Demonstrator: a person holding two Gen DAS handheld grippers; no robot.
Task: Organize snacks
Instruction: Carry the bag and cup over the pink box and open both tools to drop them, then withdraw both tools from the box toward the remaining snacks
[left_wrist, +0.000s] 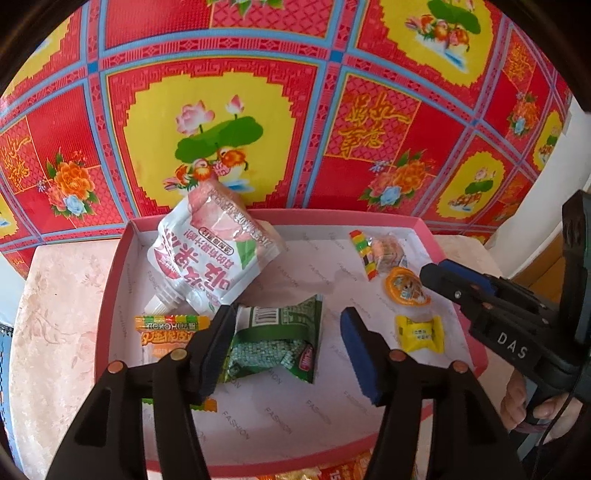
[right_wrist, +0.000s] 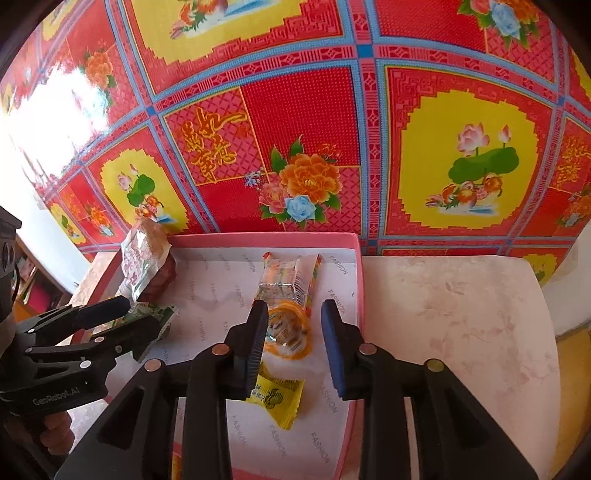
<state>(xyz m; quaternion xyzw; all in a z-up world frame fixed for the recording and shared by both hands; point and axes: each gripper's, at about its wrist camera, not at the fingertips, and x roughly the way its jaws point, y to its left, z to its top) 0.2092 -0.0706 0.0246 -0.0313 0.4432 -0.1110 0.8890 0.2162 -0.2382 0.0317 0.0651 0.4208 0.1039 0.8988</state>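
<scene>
two grippers hover over one pink tray, both with jaws apart and holding nothing. the left gripper (left_wrist: 288, 343) straddles the green snack packet (left_wrist: 275, 339); its left pad sits against the packet's near-left edge, the right pad stands clear of the packet's right side. from the right wrist view the same left gripper (right_wrist: 147, 321) appears low at that packet, though whether the pads touch it cannot be told.

the right gripper (right_wrist: 293, 347) is over the tray's right side, jaws spread around the orange jelly cup (right_wrist: 290, 332), with the yellow candy (right_wrist: 277, 398) just below and partly under its left pad. beyond the cup lies the clear striped-end bar (right_wrist: 291, 280), long axis running away from the gripper.

further out on the left: white-and-pink drink pouch (left_wrist: 210, 258), propped against the tray's far-left corner, spout toward the camera, and an orange striped packet (left_wrist: 168, 332) beside the left pad.

the pink tray (left_wrist: 114, 295) rests on a pale marbled table (left_wrist: 55, 314), red patterned backdrop (left_wrist: 258, 92) behind.

judgement: green packet lies straight ahead between the left jaws, so closing there is the likely next step; the left is nearer it.
</scene>
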